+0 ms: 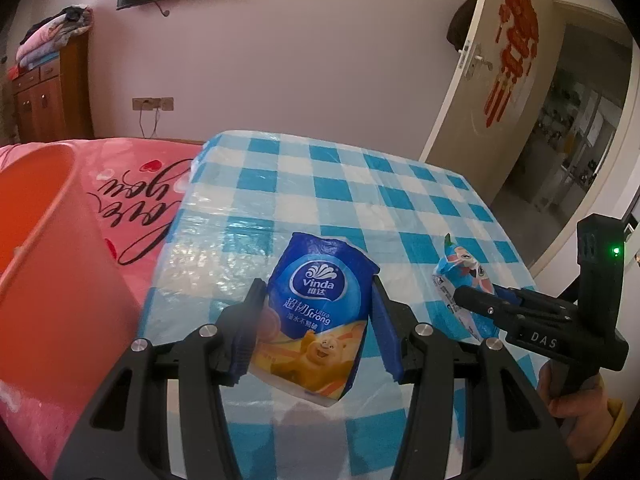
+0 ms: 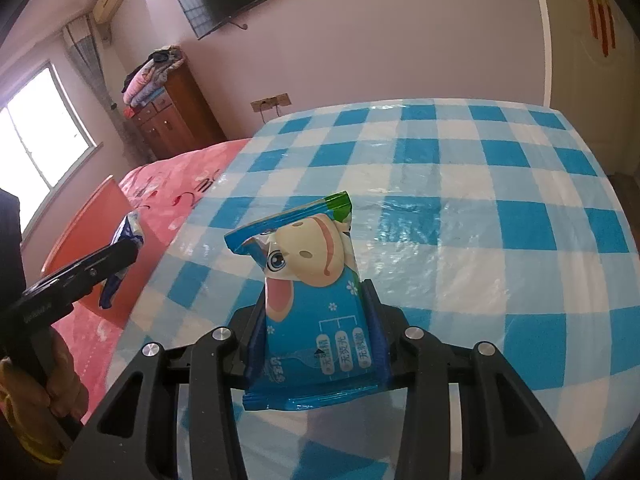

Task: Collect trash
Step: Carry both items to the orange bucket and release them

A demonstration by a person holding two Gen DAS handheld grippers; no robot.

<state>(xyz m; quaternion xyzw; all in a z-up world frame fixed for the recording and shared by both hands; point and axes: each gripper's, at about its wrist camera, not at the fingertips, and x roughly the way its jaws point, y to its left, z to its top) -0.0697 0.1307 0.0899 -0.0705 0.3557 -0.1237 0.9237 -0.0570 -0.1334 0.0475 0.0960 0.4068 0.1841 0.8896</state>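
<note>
Clearly printed on the blue tissue pack (image 1: 320, 320) is "Vinda" in a white-ringed oval, with "Ultra Strong" and Chinese characters below it and a cartoon pig on the yellow lower part. The left claw (image 1: 316, 328) is gripping this pack, its blue pads (image 1: 246, 332) pressing on both sides, the jaws standing at a middling width and the pack lifted clear above the counter (image 1: 360, 184) with its blue-and-white checked cover.

The right claw (image 2: 316, 340) is clamping a smaller blue wipes packet (image 2: 316, 304), jaws set narrow against its sides. That packet is showing a cartoon cow face with a pink tongue, small white flowers, and three white ovals of Chinese characters too small to read surely. It is standing upright between the fingers, above the checked counter (image 2: 480, 200).

In the left wrist view, the right claw's body is showing the letters "DAS". The pink bedspread (image 1: 132, 200) beside the counter is carrying black script, seen upside down, that appears to read "Love you". An orange bin (image 1: 44, 240) is sitting at the left, on the bedspread side.
</note>
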